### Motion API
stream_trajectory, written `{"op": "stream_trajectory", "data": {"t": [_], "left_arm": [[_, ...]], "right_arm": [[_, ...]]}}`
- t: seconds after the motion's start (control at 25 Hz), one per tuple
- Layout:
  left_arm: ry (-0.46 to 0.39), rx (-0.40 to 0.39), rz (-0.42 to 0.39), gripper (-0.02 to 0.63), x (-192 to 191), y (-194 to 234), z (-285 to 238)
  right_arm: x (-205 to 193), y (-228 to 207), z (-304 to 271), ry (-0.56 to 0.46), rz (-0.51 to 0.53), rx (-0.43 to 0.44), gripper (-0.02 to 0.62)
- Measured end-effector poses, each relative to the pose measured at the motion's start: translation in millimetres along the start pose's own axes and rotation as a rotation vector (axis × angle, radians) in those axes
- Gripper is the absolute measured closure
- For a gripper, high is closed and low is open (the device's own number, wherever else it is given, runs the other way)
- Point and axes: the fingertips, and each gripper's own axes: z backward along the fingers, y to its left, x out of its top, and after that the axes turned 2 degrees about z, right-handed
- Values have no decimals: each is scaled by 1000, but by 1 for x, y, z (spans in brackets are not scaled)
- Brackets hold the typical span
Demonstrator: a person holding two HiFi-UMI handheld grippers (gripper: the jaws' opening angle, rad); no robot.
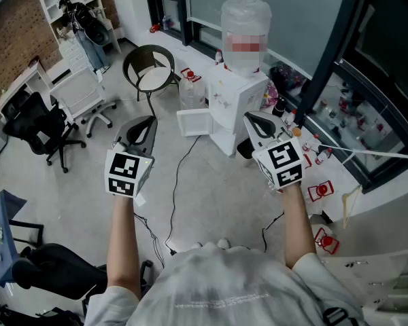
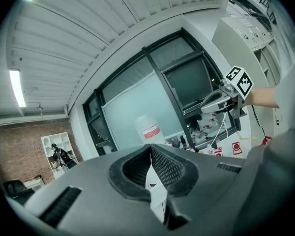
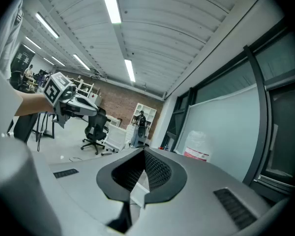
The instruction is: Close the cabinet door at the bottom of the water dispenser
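The white water dispenser [image 1: 236, 99] stands on the floor ahead, with a clear bottle [image 1: 245, 27] on top. Its bottom cabinet door [image 1: 194, 122] hangs open toward the left. My left gripper [image 1: 148, 121] is held in the air left of the door, jaws shut and empty. To the right of the dispenser's base, my right gripper [image 1: 249, 117] hovers shut, also holding nothing. Neither touches the door. In the left gripper view the shut jaws [image 2: 150, 147] point toward the bottle [image 2: 148, 131]. The right gripper view shows its shut jaws [image 3: 144, 152] and the bottle [image 3: 196, 144].
A round black stool [image 1: 150, 70] stands behind the door. Office chairs [image 1: 46, 124] and a white shelf [image 1: 73, 5] are at the left. Cables [image 1: 179, 175] run across the floor. Bottles and red-marked sheets [image 1: 320, 190] lie along the window wall on the right.
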Motion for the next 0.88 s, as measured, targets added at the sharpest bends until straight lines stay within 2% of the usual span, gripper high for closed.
{"op": "stream_trajectory", "data": {"t": [0.2,0.36,0.56,0.88], "left_arm": [[11,-5,0,586,4,-12,-15],[24,0,4,586,3,-19,-29],[46,4,42,586,-10,-26,-43],[65,32,66,586,-38,5,-78]], "right_arm": [[-13,-15,0,2,-4,11,568],[-20,-33,0,-46,-63,9,568],[-40,-49,-11,-52,-87,20,568],[-49,-60,-61,-80,-78,38,568]]}}
